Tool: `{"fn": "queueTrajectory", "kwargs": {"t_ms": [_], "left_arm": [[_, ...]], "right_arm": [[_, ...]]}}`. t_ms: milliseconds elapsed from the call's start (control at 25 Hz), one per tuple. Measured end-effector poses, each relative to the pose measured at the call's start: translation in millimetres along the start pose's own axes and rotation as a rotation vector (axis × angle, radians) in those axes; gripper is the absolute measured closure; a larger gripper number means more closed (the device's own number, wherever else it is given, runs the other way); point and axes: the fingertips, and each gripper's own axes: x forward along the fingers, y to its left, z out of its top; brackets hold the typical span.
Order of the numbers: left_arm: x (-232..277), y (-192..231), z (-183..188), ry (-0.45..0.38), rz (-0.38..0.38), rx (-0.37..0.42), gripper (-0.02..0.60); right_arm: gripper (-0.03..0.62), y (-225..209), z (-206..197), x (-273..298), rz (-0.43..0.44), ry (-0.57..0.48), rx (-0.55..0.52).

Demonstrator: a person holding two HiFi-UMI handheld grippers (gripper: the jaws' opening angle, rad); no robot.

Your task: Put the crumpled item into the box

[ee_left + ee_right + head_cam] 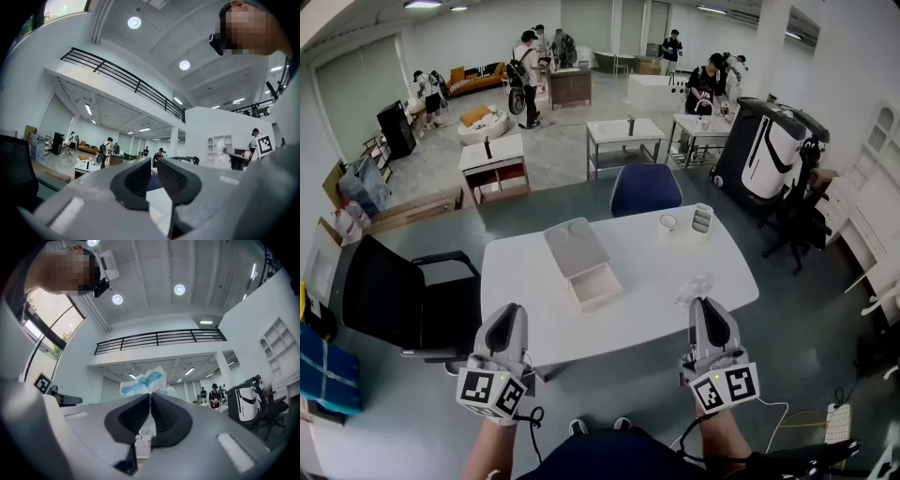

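While I keep both grippers at the near edge of the white table [525, 281], the left gripper [506, 323] has its jaws a little apart, with nothing between them. The right gripper [710, 309] pinches the crumpled item [143, 380] above the near right of the table. Farther, in the middle, the open box [594, 285] lies with its lid [575, 247] just beyond it.

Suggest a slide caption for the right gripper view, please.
Right gripper shut on the crumpled white-and-blue item, tilted up toward the ceiling.
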Motion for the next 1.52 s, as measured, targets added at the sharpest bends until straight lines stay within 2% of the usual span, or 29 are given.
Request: {"fn": "queueTrajectory", "kwargs": {"t_ms": [160,600,1520], "left_arm": [[-0.8,-6.5,-0.5,0.007,0.011,-0.015,0.537],[1.2,-15.3,-0.3,0.015,0.008,0.005,0.536],[-8.4,-56.3,-27.2,0.062,0.11,0.008,0.537]], "right_arm": [[0.582,-2.8,1.5,-3.2,0.006,0.002,0.003],[0.58,-9.3,6.8,-4.0,0.018,-0.017,0.029],[0.579,-43.9,-14.5,-10.2,0.115,0.0,0.102]]}}
